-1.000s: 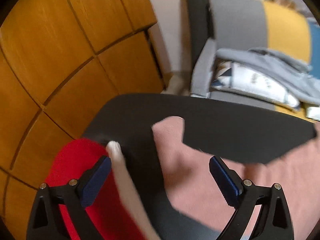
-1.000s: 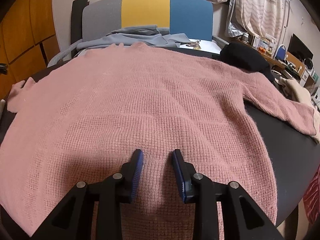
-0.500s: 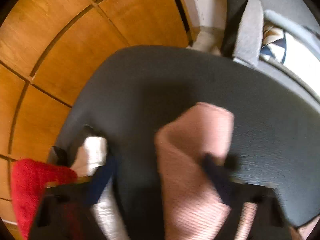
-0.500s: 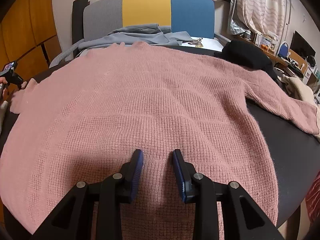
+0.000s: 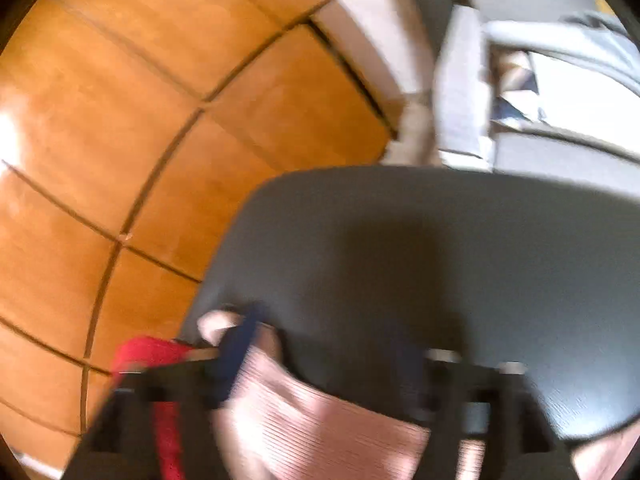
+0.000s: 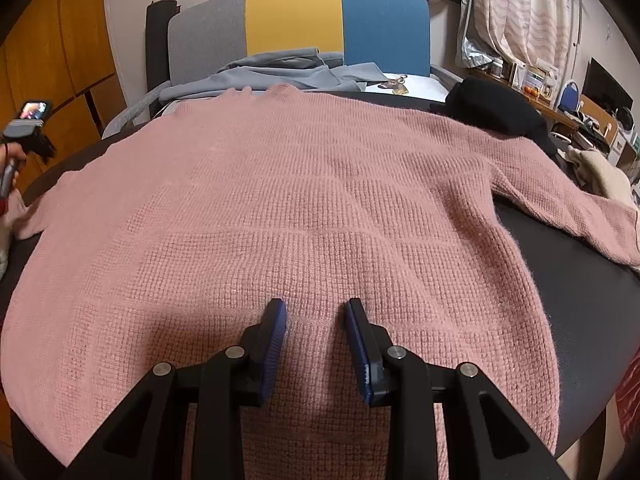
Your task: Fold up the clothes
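Crowding the pink sweater: grey garment behind, black bundle right.

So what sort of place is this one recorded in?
Most likely a lived-in room at home, perhaps a bedroom or living room. A pink sweater lies spread on a dark table, a tricolour chair holds grey clothes, and wooden panelling lines the wall.

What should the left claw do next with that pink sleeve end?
Probably close on the sleeve cuff and carry it in over the pink sweater. The left claw has its jaws opening, with the cuff lying between them at the black table edge, though that view is blurred. The sweater lies flat, sleeves still spread, and the right claw rests on its hem.
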`<state>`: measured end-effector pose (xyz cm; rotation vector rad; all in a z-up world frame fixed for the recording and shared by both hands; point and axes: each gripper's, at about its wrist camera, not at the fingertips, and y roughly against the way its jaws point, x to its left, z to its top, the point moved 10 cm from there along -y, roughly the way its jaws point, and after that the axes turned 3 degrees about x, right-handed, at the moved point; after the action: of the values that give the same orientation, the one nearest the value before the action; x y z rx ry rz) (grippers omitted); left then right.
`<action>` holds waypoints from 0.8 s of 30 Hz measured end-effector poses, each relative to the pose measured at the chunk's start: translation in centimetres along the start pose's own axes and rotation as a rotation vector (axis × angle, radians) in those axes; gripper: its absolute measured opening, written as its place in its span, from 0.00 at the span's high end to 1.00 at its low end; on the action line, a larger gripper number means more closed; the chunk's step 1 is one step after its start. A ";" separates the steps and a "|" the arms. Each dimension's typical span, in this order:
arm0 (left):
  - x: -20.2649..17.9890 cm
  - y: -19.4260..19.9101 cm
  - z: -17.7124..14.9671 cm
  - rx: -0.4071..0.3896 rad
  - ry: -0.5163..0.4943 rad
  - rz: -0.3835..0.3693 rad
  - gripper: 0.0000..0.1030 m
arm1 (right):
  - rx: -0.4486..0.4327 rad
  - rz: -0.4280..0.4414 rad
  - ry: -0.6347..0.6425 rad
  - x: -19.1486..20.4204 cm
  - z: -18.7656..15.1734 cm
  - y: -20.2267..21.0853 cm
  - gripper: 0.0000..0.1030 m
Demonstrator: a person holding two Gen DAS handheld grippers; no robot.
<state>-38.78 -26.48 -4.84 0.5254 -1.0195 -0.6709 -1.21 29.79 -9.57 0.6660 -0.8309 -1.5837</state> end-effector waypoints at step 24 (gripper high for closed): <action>2.8 -3.0 -4.2 0.038 0.074 0.148 0.13 | 0.021 -0.003 0.001 -0.1 0.6 0.2 0.70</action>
<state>-34.75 -30.14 -7.07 0.4995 -0.9924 -0.4984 -1.60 29.93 -9.07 0.6832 -0.8469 -1.5792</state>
